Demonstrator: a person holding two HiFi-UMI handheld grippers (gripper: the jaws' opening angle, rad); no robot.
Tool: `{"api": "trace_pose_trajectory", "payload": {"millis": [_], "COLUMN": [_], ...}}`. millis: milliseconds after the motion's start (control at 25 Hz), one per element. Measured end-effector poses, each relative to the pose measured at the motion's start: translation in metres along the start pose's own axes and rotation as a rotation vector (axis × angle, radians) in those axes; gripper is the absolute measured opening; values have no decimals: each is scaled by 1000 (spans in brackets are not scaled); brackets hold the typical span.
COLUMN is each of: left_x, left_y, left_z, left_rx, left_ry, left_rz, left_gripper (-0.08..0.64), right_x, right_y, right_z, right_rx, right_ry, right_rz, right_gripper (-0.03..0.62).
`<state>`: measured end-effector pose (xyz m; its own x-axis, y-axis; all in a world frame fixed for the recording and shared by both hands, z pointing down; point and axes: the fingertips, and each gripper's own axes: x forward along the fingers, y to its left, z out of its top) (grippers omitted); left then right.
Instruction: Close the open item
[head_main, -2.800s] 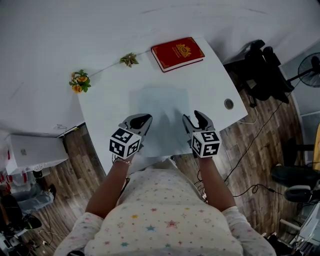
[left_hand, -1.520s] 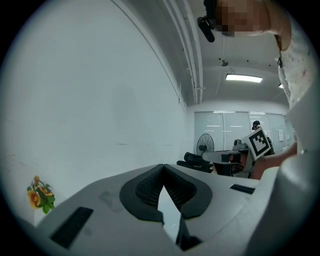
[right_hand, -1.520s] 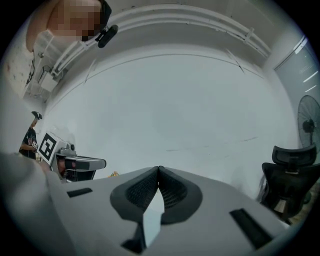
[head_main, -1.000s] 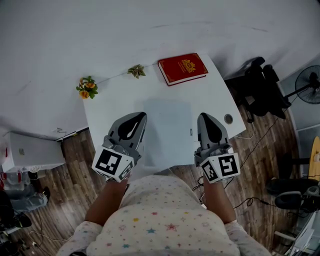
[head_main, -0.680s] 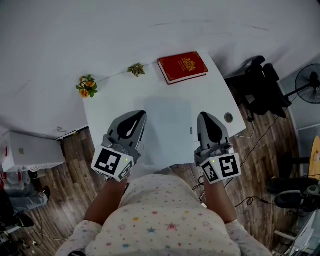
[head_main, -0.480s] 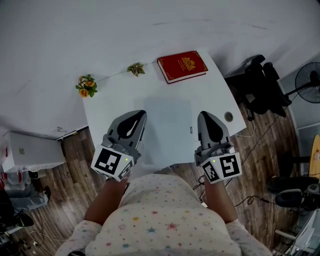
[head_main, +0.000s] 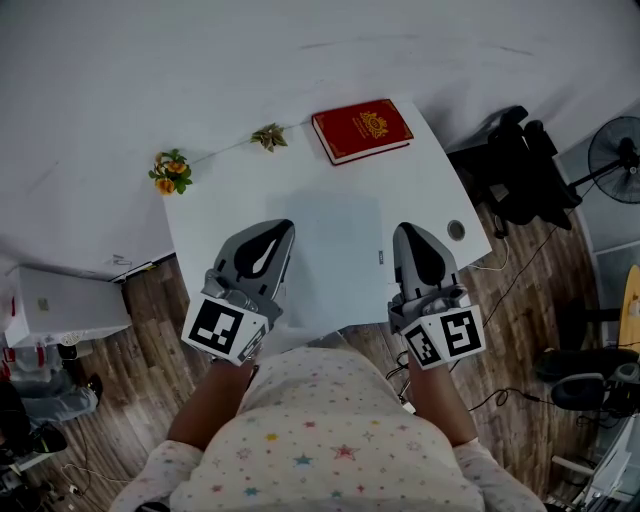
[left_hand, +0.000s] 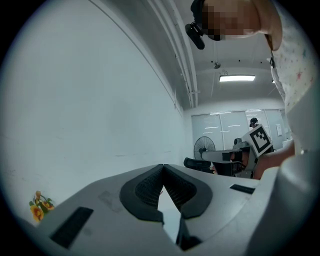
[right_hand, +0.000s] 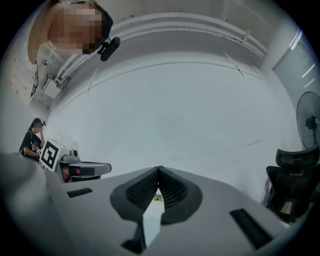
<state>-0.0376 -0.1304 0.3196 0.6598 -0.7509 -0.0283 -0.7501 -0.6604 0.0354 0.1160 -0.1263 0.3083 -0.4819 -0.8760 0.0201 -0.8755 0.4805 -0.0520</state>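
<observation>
The red book (head_main: 361, 130), which looks shut already, could be knocked off the table (head_main: 230, 190) if the left gripper (head_main: 281, 230) and right gripper (head_main: 404, 232), both clenched empty well short of it, are pushed into it.

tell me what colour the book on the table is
The book is red, with a gold emblem on its cover; clearest in the head view.

No legible lettering, even on the red book (head_main: 361, 130)

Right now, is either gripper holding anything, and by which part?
Nothing is held. The left gripper and right gripper both have jaws together, empty. The book lies apart from them on the far side of the table.
</observation>
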Motion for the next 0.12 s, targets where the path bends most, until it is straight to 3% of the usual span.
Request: {"api": "trace_pose_trajectory", "payload": {"millis": [120], "left_x": [0], "left_y": [0], "left_z": [0], "left_rx": [-2], "left_ry": [-2], "left_rz": [0], "left_gripper": [14], "right_x": [-1], "right_y": [-1], "right_z": [3], "right_rx": [-1], "right_ry": [-8], "right_rz": [-5], "right_gripper": [1]}}
